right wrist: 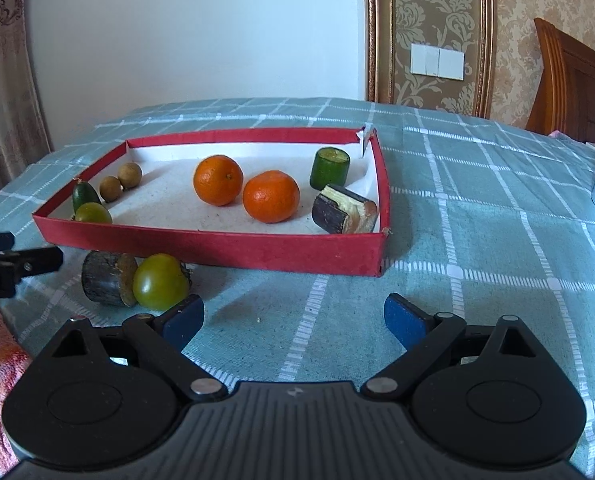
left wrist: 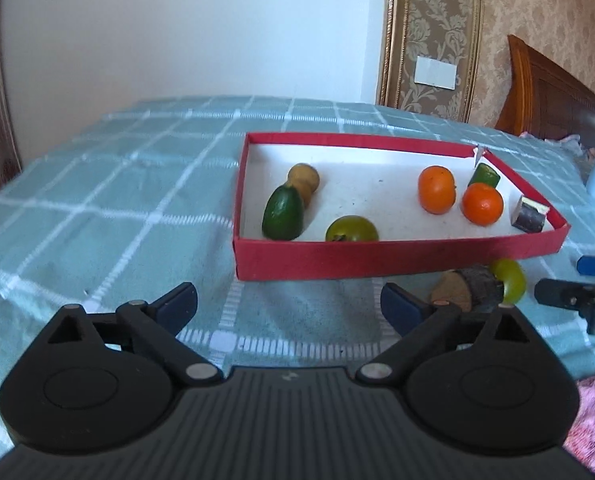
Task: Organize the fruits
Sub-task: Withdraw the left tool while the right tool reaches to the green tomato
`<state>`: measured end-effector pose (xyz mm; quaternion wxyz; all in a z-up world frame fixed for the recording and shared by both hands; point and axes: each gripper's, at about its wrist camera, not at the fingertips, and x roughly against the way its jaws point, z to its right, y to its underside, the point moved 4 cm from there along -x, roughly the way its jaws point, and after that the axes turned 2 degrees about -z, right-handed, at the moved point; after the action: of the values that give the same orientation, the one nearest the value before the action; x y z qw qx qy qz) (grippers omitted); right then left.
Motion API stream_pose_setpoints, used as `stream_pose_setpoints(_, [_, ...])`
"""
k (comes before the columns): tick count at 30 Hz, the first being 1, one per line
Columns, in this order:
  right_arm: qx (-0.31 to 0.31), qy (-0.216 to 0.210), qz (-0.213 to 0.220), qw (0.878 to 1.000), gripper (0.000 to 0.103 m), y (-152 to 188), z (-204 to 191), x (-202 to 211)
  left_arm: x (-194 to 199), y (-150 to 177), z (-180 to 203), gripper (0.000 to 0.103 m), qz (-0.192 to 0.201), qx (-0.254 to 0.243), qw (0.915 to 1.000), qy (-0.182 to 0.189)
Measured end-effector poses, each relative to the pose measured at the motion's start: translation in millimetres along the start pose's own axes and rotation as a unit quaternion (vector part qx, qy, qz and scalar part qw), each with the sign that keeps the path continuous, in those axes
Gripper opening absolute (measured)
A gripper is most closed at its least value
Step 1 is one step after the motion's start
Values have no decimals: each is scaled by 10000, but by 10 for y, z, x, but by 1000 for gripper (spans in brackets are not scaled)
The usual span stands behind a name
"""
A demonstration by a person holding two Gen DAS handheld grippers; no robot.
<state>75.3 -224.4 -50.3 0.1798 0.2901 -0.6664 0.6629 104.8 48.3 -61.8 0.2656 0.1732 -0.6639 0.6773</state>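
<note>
Your left gripper (left wrist: 289,304) and right gripper (right wrist: 293,318) both have fingers apart, empty. The tray's (right wrist: 217,246) near wall half hides a green tomato (left wrist: 351,229); your left finger (left wrist: 401,306) clips the stump (left wrist: 471,290).

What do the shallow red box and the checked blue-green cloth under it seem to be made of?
The shallow red box looks like matte cardboard: thin walls, white inside, one far corner torn open. The checked blue-green cloth looks like soft woven fabric, perhaps a blanket: its white lines show as rows of short stitches.
</note>
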Motion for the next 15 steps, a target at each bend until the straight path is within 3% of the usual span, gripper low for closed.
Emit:
stream_pose_setpoints(7, [77,-304,144,9994,97,-21,-55,56,-76,-9,-92,103,-189,271,9994,52])
stream_pose_setpoints(15, [496,-529,113,9973,97,-42,-290,46,-116,-14,-14,103,-291,33,9995,-145])
